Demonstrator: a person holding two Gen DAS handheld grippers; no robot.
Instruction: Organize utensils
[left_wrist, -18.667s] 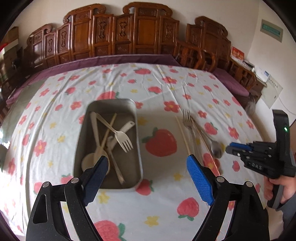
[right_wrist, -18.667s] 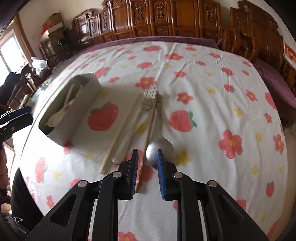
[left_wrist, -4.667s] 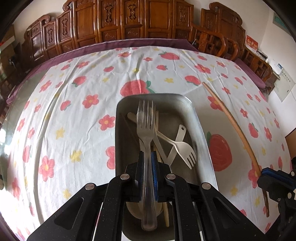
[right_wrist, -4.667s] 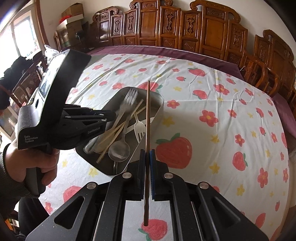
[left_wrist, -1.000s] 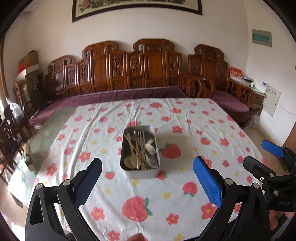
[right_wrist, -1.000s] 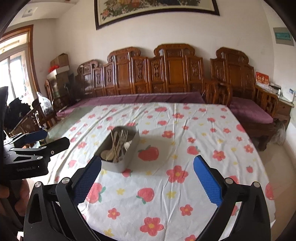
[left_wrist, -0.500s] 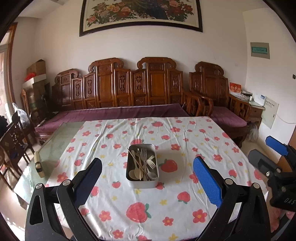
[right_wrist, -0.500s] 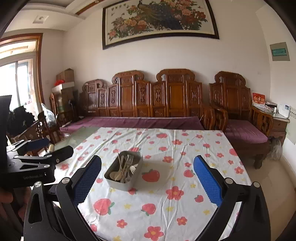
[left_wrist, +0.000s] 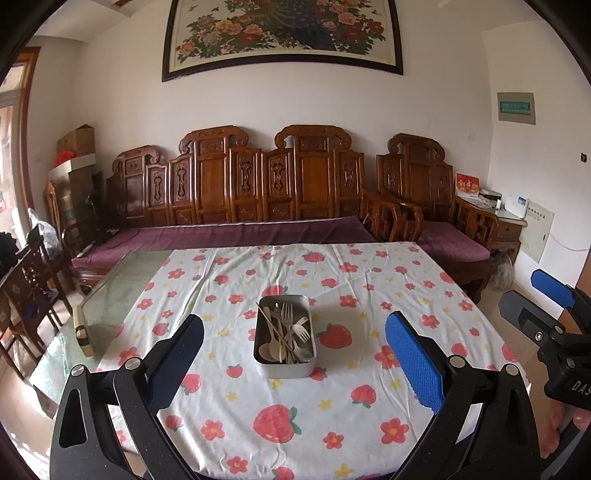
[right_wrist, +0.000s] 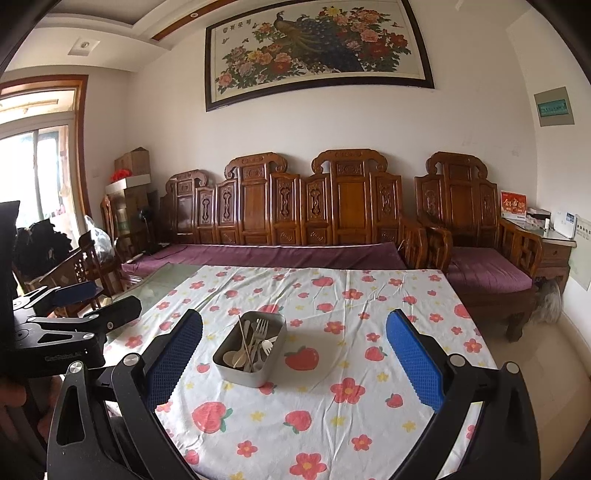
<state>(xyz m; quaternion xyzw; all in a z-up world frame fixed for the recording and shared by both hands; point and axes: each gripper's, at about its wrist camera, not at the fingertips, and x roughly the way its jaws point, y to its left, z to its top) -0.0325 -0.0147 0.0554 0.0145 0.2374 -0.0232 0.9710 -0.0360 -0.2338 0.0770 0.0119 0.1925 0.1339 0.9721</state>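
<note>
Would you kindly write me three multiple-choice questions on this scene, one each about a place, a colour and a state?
1. Where are the forks, spoons and chopsticks?
A. Spread on the tablecloth
B. Inside the metal tray
C. On the sofa

2. What colour are the sofa cushions?
A. Purple
B. Green
C. Yellow

3. How do the two grippers stand?
A. Both shut on forks
B. One open, one shut
C. Both open and empty

Answers:
1 B: the utensils all lie in the metal tray on the tablecloth.
2 A: the sofa cushions are purple.
3 C: the left gripper and right gripper have jaws wide apart with nothing between them.
</note>
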